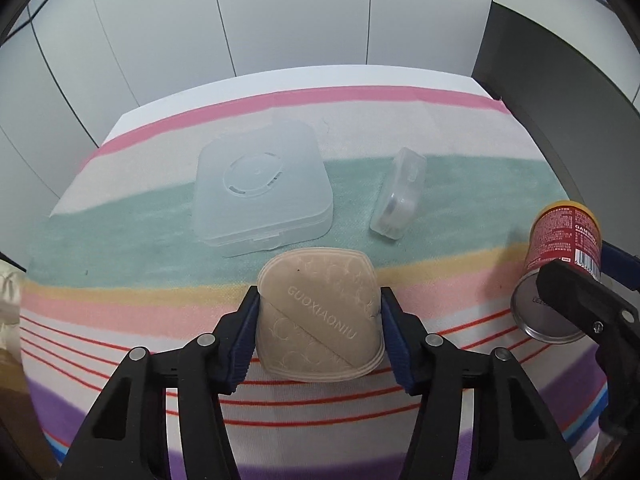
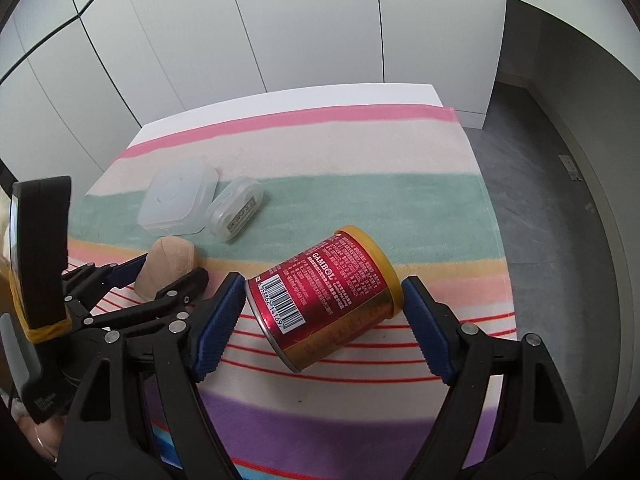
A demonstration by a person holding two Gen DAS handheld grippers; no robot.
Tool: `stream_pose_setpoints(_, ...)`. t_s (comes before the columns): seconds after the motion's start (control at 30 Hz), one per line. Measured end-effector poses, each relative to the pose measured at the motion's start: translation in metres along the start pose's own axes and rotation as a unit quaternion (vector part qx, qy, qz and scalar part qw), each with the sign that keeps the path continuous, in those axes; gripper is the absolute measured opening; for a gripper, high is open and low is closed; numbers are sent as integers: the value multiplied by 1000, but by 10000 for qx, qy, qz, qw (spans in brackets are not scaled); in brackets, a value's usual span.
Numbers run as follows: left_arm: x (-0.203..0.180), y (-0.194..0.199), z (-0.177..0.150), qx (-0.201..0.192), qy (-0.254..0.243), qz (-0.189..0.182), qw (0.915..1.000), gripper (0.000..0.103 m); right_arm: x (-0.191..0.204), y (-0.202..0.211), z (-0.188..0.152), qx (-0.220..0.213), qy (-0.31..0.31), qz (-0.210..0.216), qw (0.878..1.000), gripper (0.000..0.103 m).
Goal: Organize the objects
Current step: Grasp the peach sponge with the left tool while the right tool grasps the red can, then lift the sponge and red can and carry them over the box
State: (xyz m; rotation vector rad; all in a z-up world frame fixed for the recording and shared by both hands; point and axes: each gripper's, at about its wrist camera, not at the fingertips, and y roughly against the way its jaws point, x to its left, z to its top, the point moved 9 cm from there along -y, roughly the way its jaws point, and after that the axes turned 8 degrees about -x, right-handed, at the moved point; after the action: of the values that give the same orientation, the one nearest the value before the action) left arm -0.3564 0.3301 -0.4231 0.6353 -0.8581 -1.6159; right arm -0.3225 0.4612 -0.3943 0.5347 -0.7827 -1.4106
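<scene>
Looks like an office or lab-type room set up for recording, not a lived-in home: plain white panel walls [image 2: 280,40] with vertical seams run across the far side, grey floor [image 2: 532,208] on the right, dark partition [image 1: 532,60] far right. One white table [image 2: 360,94] stands against the panels, covered by a striped towel [image 2: 360,152] in pink, green, yellow and purple. Clutter at the far right edge is too blurred to identify.
</scene>
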Motion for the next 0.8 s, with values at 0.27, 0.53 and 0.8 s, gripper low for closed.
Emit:
stream_pose_setpoints(0.27, 14, 32, 16, -40, 139, 22, 9999, 58, 7, 28, 4, -41, 121, -27, 9999, 82)
stream_pose_setpoints(0.53, 42, 97, 48, -207, 213, 72, 9995, 58, 39, 76, 34, -278, 414, -57, 9987, 82)
stream_pose_setpoints(0.8, 67, 174, 87, -506, 326, 44, 9982, 58, 70, 143, 82, -644, 644, -86, 9958, 82)
